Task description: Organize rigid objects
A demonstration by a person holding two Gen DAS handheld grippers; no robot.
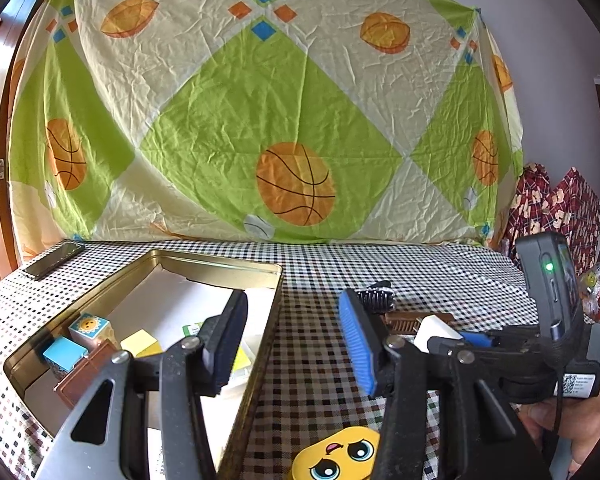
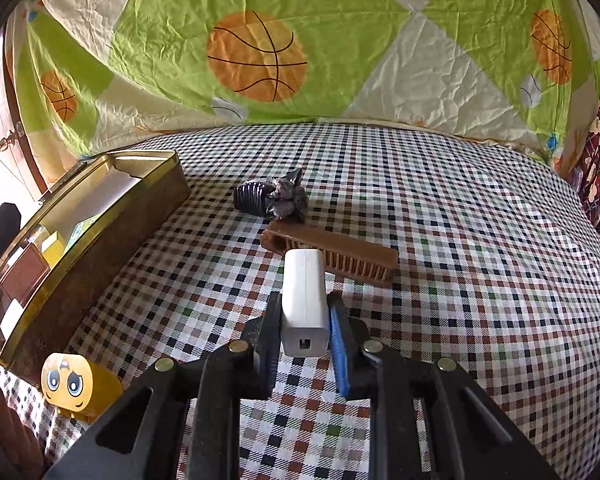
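My right claw [image 2: 305, 330] grips a white adapter [image 2: 304, 292] between its pads, held above the checked table [image 2: 460, 280]. Just past it lies a brown brush [image 2: 352, 254], with a black clip [image 2: 270, 196] touching its far end. My left claw [image 1: 296, 332] is spread wide with nothing in it, one finger over the tin [image 1: 220, 268], which holds blocks [image 1: 88, 328]. A yellow face box [image 2: 74, 386] sits beside the tin's near corner.
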